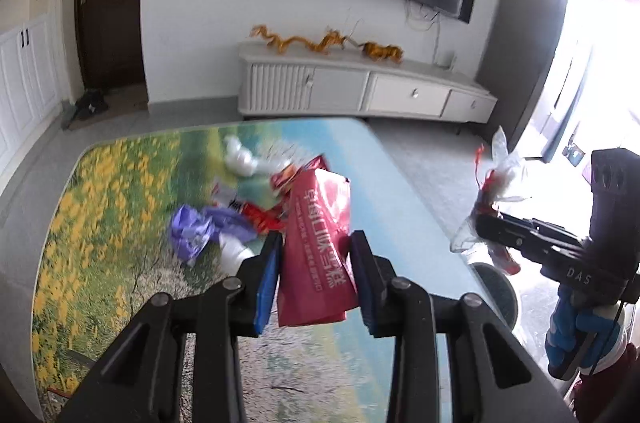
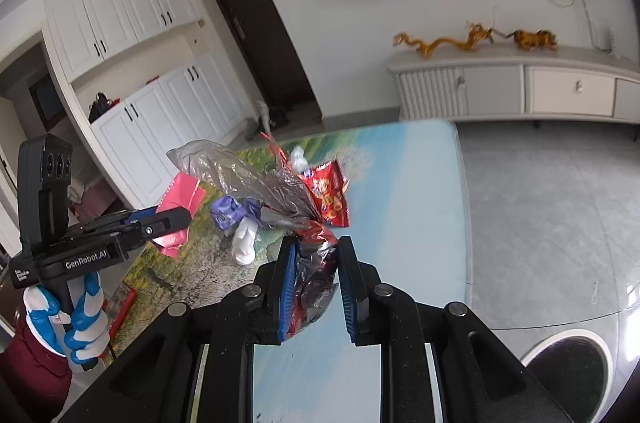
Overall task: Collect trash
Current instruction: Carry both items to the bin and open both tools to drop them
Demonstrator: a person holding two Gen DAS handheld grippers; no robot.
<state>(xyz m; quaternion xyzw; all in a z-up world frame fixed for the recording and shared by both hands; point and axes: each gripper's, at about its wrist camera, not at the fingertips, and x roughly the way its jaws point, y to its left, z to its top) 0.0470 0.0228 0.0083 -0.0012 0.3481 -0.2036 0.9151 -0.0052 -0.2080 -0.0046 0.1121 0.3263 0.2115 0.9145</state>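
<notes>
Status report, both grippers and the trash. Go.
Left gripper shut on red packet, lifted. Right gripper shut on clear-and-red wrapper. More trash on table: purple wrapper, white scraps. Nothing blocking.

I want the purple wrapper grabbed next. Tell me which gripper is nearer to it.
Left, by a small margin. The left gripper, holding a red bag, hangs just beside the purple wrapper. The right gripper, clamping a clear plastic wrapper, sits off the table's far edge.

left gripper (image 1: 316,243) clamped, right gripper (image 2: 316,247) clamped
</notes>
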